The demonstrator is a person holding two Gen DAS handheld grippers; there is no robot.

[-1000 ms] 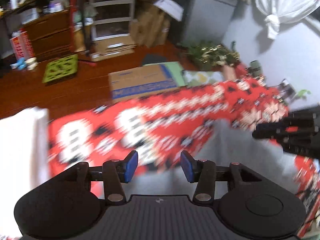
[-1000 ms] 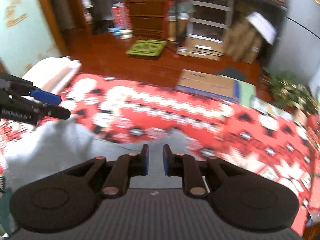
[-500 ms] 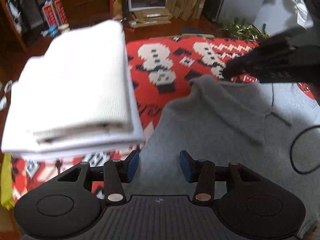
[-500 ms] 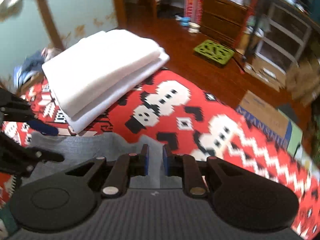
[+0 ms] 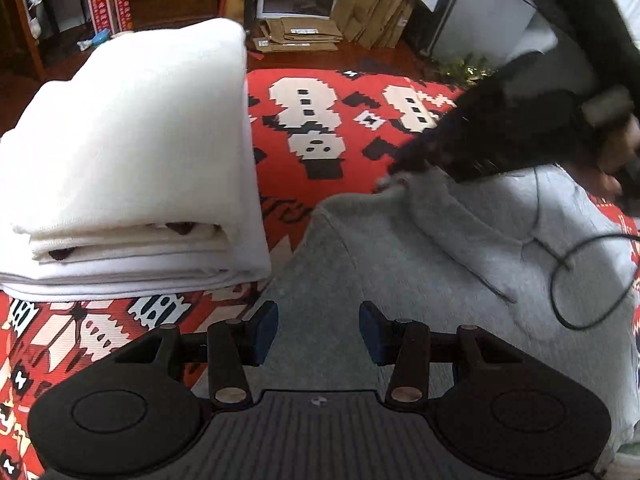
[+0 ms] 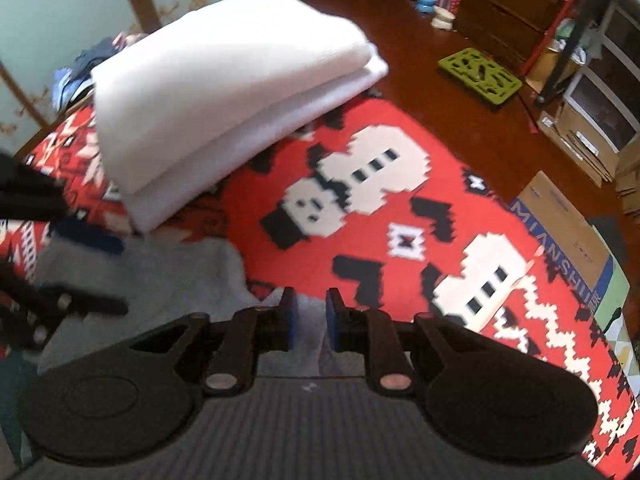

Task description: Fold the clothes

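A folded white stack [image 5: 132,160] sits at the left on the red snowman-patterned blanket [image 5: 312,128]; just beside it the left gripper [image 5: 319,332] hovers over the grey hoodie [image 5: 420,264], blue pads spread, nothing between them; the right gripper [image 6: 309,320], jaws narrowly apart, sits at the hoodie's far edge; whether it pinches cloth, I cannot tell.

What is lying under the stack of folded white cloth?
The folded white stack rests on the red patterned blanket, whose snowman pattern shows all around it. Whatever lies directly beneath is covered.
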